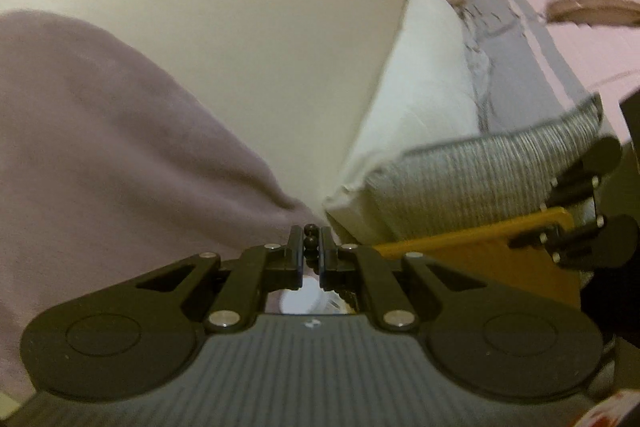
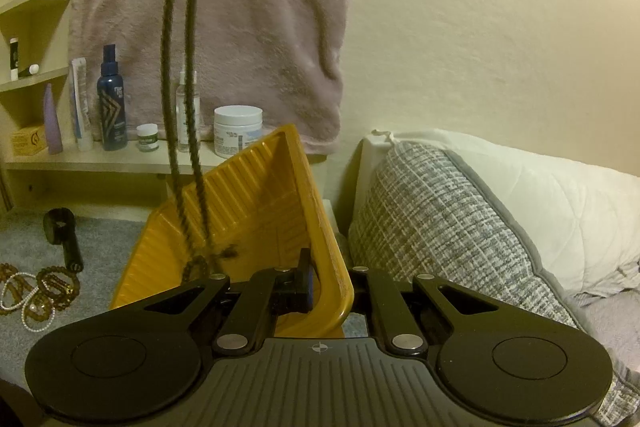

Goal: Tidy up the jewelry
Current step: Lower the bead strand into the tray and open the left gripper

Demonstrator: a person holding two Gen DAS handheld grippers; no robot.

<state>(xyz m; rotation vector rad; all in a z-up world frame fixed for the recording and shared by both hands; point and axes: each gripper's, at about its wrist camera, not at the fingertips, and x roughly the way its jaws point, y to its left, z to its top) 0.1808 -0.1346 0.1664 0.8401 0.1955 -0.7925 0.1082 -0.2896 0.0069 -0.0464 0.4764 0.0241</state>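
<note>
Left claw (image 1: 311,251) is pinched tight on a dark bead necklace (image 1: 310,241); a few round beads show between the closed fingers (image 1: 295,251). In the right wrist view that necklace (image 2: 184,115) hangs in a long double strand from the left claw at top left, blurred, and its lower end reaches down into the yellow tray (image 2: 256,195), where a small dark bunch of beads lies on the ribbed bottom.

Right claw (image 2: 320,287) grips the near wall of the yellow tray w/ one finger inside and the other outside the rim; jaws closed on the wall. Tray is tilted up, open side facing the camera. From the left wrist view the tray (image 1: 472,247) shows as an orange-yellow slab low right, w/ the right claw (image 1: 576,211) clamped on its edge.

On the grey carpet (image 2: 24,251), left of the tray, is a heap of more jewelry (image 2: 40,287): amber-brown bead strands and a white pearl strand, tangled together. A black handheld gadget (image 2: 62,235) lies just behind the heap.

Behind that, a pale shelf (image 2: 100,159) carries toiletries: dark blue spray bottle (image 2: 111,103), a clear spray bottle (image 2: 187,107), a white jar (image 2: 237,131), a small jar (image 2: 147,137), a tube (image 2: 80,103), a lilac cone-shaped bottle (image 2: 53,119). A mauve towel (image 2: 224,27) hangs over the wall above. To the right, a grey woven cushion (image 2: 440,219) leans against a white pillow (image 2: 540,195).
</note>
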